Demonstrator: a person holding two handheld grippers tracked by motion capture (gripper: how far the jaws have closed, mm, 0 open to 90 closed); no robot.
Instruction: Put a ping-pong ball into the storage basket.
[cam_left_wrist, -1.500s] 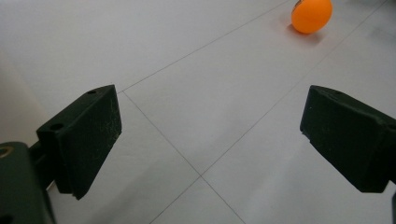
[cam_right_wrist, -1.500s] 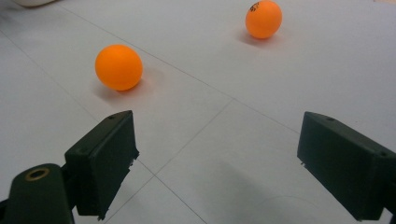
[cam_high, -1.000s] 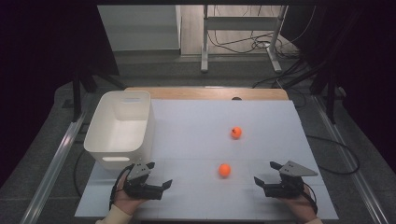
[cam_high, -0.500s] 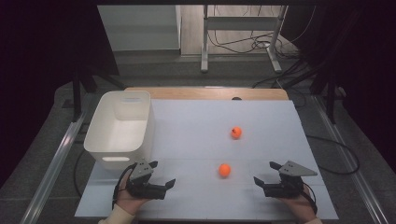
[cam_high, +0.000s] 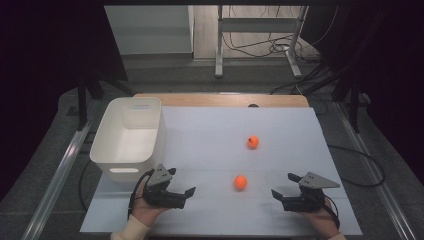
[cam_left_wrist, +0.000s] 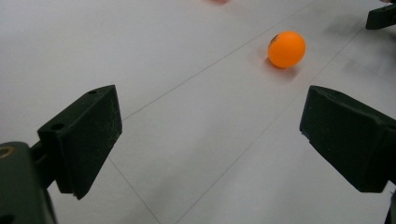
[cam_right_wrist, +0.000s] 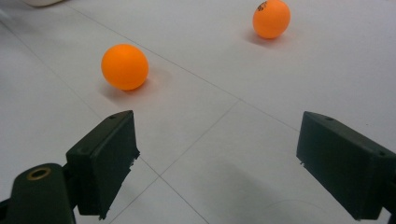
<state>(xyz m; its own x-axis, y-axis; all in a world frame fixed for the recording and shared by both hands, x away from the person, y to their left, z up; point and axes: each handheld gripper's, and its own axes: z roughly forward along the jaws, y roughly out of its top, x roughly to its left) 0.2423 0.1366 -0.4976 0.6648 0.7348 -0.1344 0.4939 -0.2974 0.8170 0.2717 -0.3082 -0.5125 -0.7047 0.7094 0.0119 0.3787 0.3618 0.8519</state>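
Small round orange ball (cam_high: 240, 182) on the white table (cam_high: 210, 135), between left gripper (cam_high: 186, 194) and right gripper (cam_high: 278, 196), both wide open and empty, second ball (cam_high: 253, 142) farther off, white bin (cam_high: 128, 137) far left, nothing between.

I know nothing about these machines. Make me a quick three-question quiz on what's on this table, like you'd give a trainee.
1. How many orange balls lie on the white table top?
2. True or false: the left gripper is shut on a ball.
3. Which ball lies nearer the two grippers: A, the near orange ball, or B, the far orange ball?

Key
1. Two; the white bin at the left has none visible in it.
2. False; its jaws stand wide apart with nothing between them, as do those of the right gripper.
3. A.
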